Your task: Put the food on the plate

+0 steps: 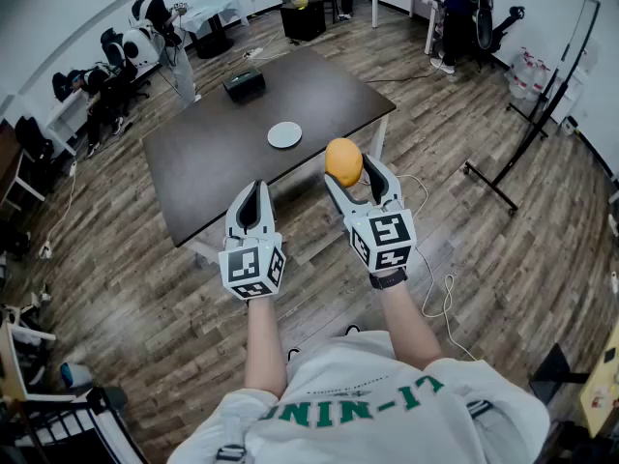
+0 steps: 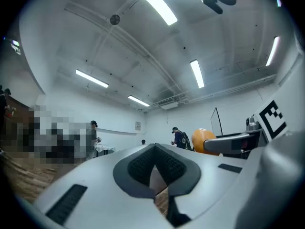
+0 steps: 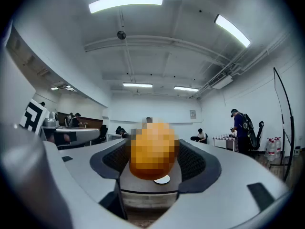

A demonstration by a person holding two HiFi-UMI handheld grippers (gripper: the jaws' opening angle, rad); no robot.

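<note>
The right hand-held gripper (image 1: pixel 352 169) has its jaws spread around a round orange piece of food (image 1: pixel 343 161), pads pressing on both sides and holding it up in the air. Beside it, the left hand-held gripper (image 1: pixel 253 188) carries nothing, its jaw tips brought together. In the head view the food appears over the near edge of the dark brown rectangular worktop (image 1: pixel 218 162). The small white round plate (image 1: pixel 284 135) lies bare on that worktop, beyond the food and to its left. A black box (image 1: pixel 244 85) sits farther back.
</note>
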